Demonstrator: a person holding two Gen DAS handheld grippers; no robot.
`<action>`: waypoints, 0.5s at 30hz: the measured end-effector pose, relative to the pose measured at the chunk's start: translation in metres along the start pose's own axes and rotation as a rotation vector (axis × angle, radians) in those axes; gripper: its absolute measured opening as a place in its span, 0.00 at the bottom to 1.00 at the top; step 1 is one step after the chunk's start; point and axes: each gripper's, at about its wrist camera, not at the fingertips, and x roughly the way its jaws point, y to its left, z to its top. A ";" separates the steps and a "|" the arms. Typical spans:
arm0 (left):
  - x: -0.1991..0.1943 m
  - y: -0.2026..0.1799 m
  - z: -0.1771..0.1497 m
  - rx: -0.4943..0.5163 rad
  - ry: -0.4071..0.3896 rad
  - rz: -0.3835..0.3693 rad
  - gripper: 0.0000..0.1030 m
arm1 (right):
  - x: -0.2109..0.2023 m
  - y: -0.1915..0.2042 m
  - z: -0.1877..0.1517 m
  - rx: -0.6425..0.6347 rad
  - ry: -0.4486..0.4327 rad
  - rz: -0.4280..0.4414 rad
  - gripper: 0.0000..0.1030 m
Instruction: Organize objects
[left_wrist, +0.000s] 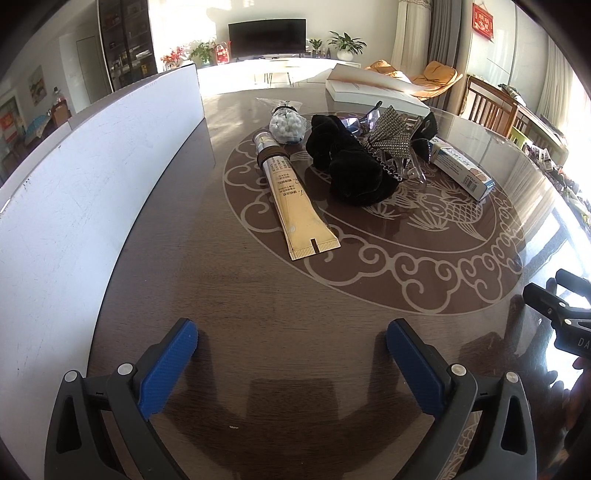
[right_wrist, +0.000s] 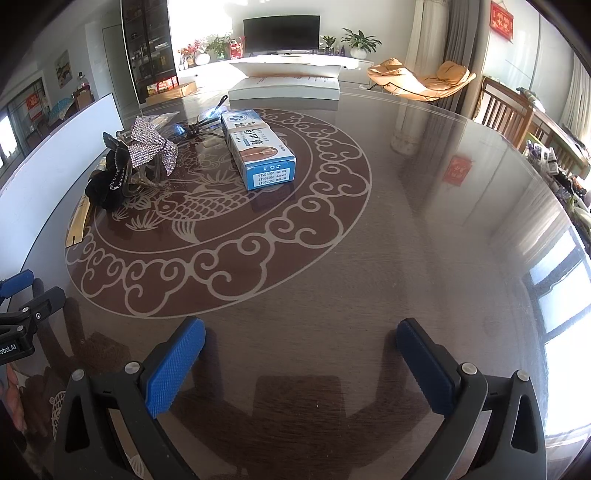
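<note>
each claw is built the same: two black plastic arms with triangular cut-outs, each carrying a round silver screw head at the outer corner and another by the pad. the left claw (left_wrist: 291, 350) has bright blue pads (left_wrist: 168, 365) with a fine knurled, diamond-like texture; the right claw (right_wrist: 301, 354) has matching blue pads (right_wrist: 175, 363). seen from the side, the left claw's black body bears white lettering ending in "obot.ai", and the right claw's shows "da".

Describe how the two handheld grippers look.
Left gripper and right gripper match: black plastic frames with triangular cut-outs and silver rivets, and textured blue pads on each finger. White lettering marks the left gripper's body.
</note>
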 end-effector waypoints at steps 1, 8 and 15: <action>0.000 0.000 0.000 0.000 0.000 0.000 1.00 | 0.000 0.000 0.000 0.000 0.000 0.000 1.00; -0.017 0.019 -0.005 -0.068 -0.066 -0.087 1.00 | 0.000 0.000 0.000 0.000 -0.001 -0.001 1.00; -0.017 0.067 0.029 -0.230 -0.059 -0.110 0.97 | -0.003 0.004 0.000 -0.018 -0.012 -0.025 1.00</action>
